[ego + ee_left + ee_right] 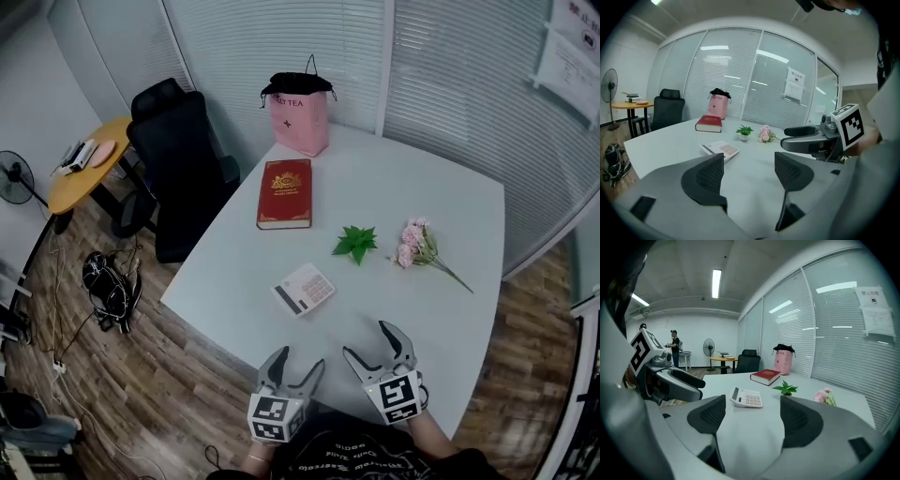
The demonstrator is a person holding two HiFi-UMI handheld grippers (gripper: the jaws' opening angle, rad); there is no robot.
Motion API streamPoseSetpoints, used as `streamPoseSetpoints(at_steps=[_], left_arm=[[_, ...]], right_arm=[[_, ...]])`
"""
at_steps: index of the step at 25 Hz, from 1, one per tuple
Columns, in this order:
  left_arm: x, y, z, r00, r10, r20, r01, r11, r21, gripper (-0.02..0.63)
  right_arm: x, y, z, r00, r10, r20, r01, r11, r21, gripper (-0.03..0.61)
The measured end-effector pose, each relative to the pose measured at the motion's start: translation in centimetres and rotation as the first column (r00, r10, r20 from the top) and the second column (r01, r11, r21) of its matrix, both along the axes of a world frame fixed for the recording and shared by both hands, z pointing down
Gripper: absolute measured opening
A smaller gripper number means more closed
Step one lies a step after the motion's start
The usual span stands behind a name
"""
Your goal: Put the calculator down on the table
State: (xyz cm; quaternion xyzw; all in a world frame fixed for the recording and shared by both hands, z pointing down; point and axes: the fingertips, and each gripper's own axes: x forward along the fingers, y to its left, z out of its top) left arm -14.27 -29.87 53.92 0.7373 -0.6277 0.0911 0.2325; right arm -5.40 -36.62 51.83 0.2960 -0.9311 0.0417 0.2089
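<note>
White plastic calculator [304, 288] is already flat on the white table [422, 187], dead ahead of the left gripper [302, 361]. That one and the right gripper [367, 342] both gape empty.

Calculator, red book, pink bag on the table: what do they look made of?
Calculator: probably hard plastic, a white matte casing with pale keys and a dark display strip.
Red book: hardcover, likely cloth or leatherette boards, slight sheen, gold stamping on the front.
Pink bag: seems paper or thin coated card, since it holds stiff flat sides; its dark top looks like soft gathered fabric.
</note>
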Motion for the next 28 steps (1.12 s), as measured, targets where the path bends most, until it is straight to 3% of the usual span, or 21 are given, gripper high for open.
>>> streamPoseSetpoints(at_steps=[9,12,16,22,26,28], left_arm=[[4.0,3.2,0.7,1.0,-0.026,0.007,0.026,1.0,-0.006,0.345],[4.2,3.3,0.8,1.0,-0.028,0.012,0.028,1.0,0.008,0.345],[4.6,3.9,0.8,0.999,-0.038,0.003,0.037,0.999,0.015,0.335],[4.1,3.7,0.1,0.995,-0.097,0.025,0.095,0.994,0.054,0.153],[3.7,3.7,0.1,0.993,-0.111,0.034,0.109,0.992,0.059,0.045],[3.7,3.8,0.1,0.995,-0.099,0.034,0.097,0.994,0.056,0.025]], right_arm=[[4.4,3.9,2.0,1.0,-0.005,-0.024,0.004,1.0,-0.014,0.367],[4.8,4.0,2.1,0.999,-0.022,-0.031,0.023,0.999,0.023,0.363],[5.2,4.6,2.0,0.999,-0.021,-0.035,0.023,0.999,0.043,0.288],[5.3,4.6,1.1,0.998,-0.036,-0.047,0.04,0.995,0.096,0.146],[5.1,4.1,1.1,1.0,-0.011,-0.013,0.012,0.998,0.061,0.018],[4.8,4.2,1.1,0.999,-0.041,-0.012,0.042,0.995,0.091,0.009]])
